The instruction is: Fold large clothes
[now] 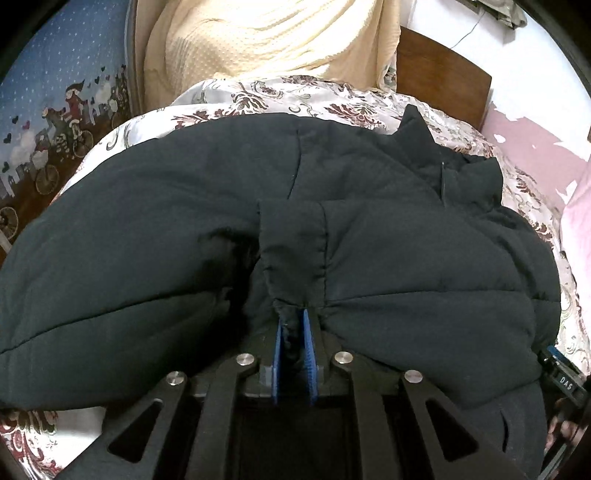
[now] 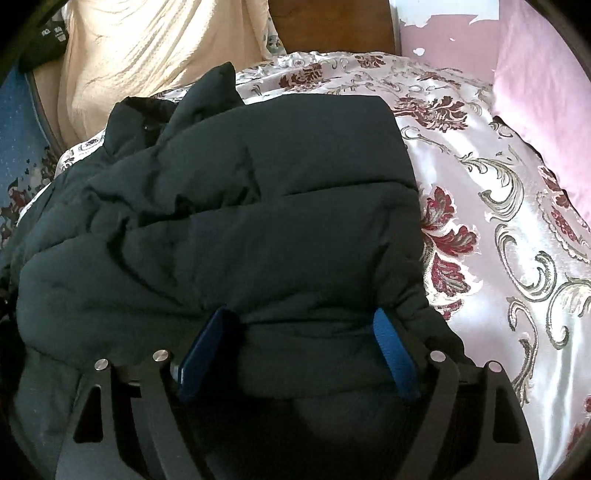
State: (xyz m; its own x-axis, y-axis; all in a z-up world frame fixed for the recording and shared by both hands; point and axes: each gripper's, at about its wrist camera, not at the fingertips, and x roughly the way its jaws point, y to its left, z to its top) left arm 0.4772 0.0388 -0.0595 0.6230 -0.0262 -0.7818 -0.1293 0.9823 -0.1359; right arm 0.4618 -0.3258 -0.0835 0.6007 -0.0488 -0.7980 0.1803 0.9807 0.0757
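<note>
While the black coat (image 1: 369, 258) is lying on the flowery bedspread (image 2: 480, 221), the left gripper (image 1: 294, 325) is pinching its edge, and the right gripper (image 2: 299, 325) is standing wide around a puffy fold.

The jacket (image 1: 221, 206) lies on my bedspread (image 2: 480, 206). Behind it sits a blanket (image 1: 266, 33), headboard (image 1: 439, 70) to its right.

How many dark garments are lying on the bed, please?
1: a single dark padded jacket lies on the floral bedspread, pinched at its near edge by the left gripper, with the right gripper straddling its near edge. Its bulk could hide others.
</note>
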